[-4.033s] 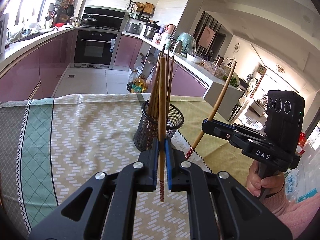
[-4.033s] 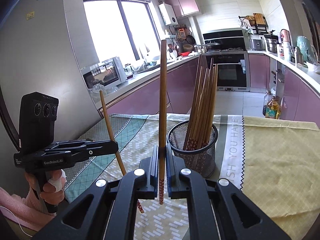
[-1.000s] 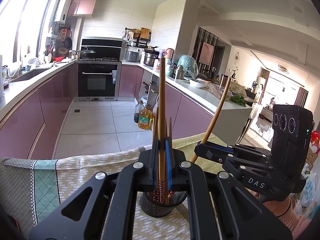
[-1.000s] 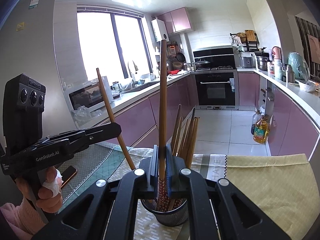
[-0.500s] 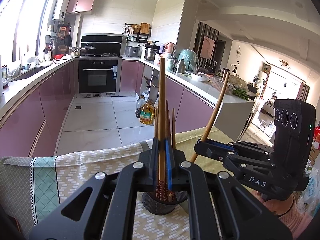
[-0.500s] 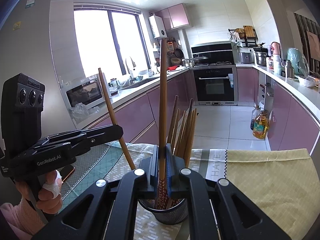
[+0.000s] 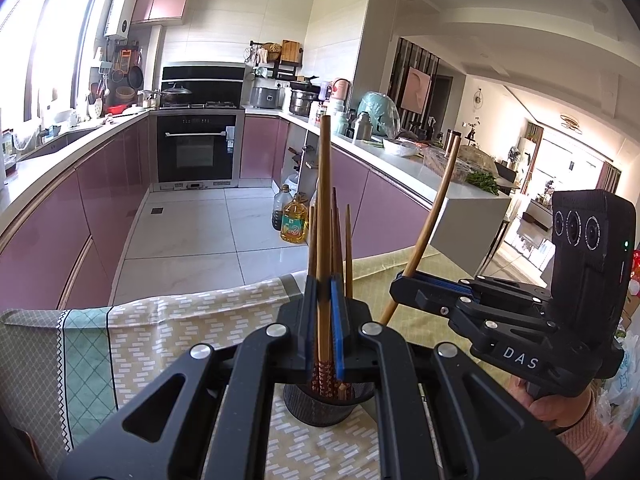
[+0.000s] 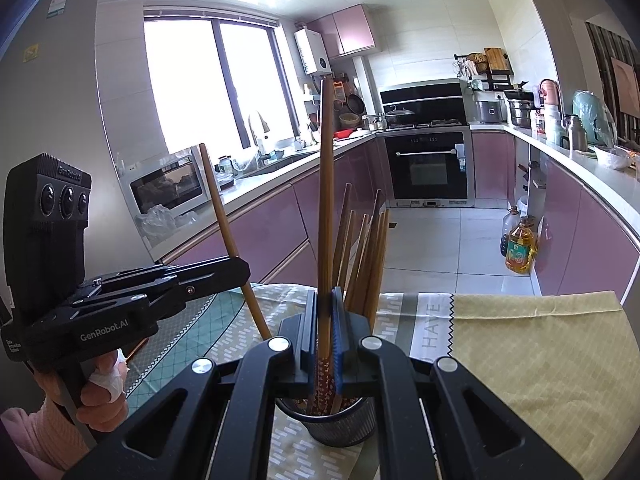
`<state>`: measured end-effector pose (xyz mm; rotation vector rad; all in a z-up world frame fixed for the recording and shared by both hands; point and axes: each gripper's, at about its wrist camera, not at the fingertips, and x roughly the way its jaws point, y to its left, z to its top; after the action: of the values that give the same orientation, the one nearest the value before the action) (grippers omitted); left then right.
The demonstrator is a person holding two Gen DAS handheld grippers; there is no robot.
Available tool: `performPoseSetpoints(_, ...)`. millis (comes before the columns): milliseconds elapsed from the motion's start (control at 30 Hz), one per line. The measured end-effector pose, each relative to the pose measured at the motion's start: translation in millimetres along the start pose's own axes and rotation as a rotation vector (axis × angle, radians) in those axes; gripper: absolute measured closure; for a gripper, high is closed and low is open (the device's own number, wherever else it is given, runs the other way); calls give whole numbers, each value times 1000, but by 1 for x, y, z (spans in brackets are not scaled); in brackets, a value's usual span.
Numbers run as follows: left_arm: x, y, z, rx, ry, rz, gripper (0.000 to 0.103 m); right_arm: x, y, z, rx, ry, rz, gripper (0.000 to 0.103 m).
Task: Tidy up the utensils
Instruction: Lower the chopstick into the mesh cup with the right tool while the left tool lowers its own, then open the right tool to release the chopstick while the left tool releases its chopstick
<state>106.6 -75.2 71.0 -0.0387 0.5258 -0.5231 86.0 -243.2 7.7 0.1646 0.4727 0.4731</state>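
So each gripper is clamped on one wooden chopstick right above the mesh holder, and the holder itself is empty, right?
Not quite. The mesh holder is not empty: the right wrist view shows several chopsticks already standing in it. The rest holds: the left gripper and the right gripper are each shut on one wooden chopstick above it.

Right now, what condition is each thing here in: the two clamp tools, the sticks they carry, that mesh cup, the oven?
Left gripper: shut on a chopstick.
Left chopstick: upright, patterned end over the cup.
Right gripper: shut on a chopstick.
Right chopstick: upright, patterned end at the cup's mouth.
Mesh cup: standing upright, holding several chopsticks.
Tablecloth: spread flat.
Oven: door closed.
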Motion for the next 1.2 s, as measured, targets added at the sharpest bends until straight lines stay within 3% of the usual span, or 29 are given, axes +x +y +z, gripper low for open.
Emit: performPoseSetpoints(1200, 54, 19, -22, -3, 136, 26, 96, 46, -8, -21, 32, 136, -11, 97)
